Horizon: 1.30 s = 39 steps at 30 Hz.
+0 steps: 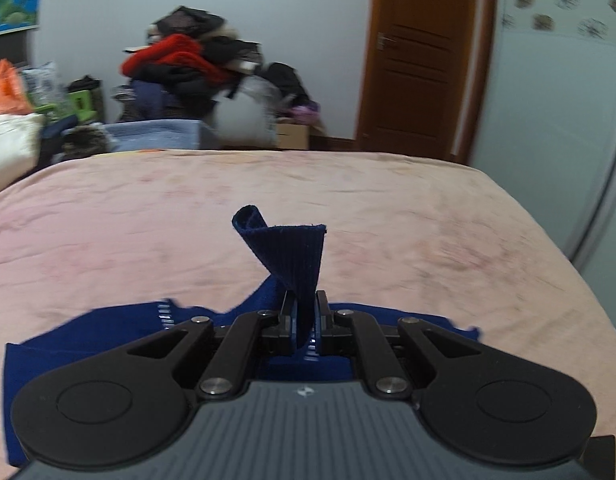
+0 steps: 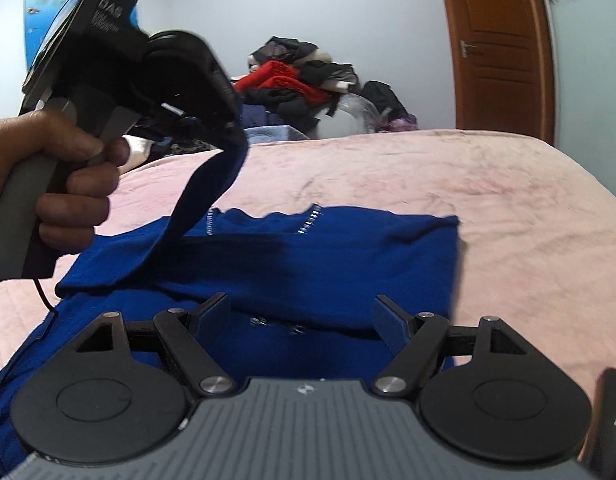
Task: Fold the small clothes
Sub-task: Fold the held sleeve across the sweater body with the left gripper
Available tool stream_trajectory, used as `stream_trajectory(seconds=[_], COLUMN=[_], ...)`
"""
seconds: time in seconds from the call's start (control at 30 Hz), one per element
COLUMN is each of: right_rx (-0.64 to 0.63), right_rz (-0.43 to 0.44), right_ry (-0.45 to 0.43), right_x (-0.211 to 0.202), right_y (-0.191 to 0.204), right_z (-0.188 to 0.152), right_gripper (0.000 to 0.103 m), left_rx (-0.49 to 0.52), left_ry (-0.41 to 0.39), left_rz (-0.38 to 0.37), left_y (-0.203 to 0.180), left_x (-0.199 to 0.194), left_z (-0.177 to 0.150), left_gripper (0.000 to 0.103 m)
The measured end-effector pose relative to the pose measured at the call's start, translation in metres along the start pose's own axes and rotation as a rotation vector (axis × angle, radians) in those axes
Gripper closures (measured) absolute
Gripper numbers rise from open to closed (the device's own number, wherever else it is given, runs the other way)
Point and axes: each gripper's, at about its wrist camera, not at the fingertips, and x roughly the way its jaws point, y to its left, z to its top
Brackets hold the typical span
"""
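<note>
On pink quilted bed [image 2: 388, 168], royal-blue knit garment [image 2: 328, 256] half folded. Left gripper [image 1: 306, 320] jaws clenched on ribbed cuff [image 1: 296, 248]; right gripper [image 2: 304, 320] jaws released. Best carry sleeve across body, lay flat, avoid twist.

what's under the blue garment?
Pink bedspread shows all around the blue garment; what lies beneath its middle is covered. Left claw lifts one strip off it.
</note>
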Motion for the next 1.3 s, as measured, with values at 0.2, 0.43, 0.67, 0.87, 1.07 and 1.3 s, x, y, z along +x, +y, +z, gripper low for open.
stream_trajectory(seconds=[0.2, 0.43, 0.67, 0.87, 1.07, 1.3], right_rx=[0.033, 0.064, 0.078, 0.073, 0.068, 0.064], right_rz=[-0.034, -0.063, -0.09, -0.101, -0.122, -0.144], right_ry=[0.003, 0.014, 0.03, 0.03, 0.046, 0.021], right_x=[-0.003, -0.002, 0.001, -0.001, -0.004, -0.012], right_y=[-0.021, -0.042, -0.055, -0.056, -0.058, -0.06], right_z=[-0.005, -0.011, -0.015, -0.017, -0.021, -0.016], right_gripper=[0.023, 0.023, 0.023, 0.022, 0.02, 0.02], left_rx=[0.043, 0.056, 0.099, 0.041, -0.038, -0.07], left_ry=[0.022, 0.093, 0.162, 0.291, 0.352, 0.229], left_rz=[-0.076, -0.132, -0.192, -0.284, -0.361, -0.378], left_y=[-0.037, -0.061, -0.076, -0.07, -0.054, -0.015], left_x=[0.016, 0.036, 0.05, 0.074, 0.08, 0.045], left_z=[-0.008, -0.025, -0.038, -0.044, -0.045, -0.022], left_gripper=[0.096, 0.095, 0.095, 0.091, 0.056, 0.03])
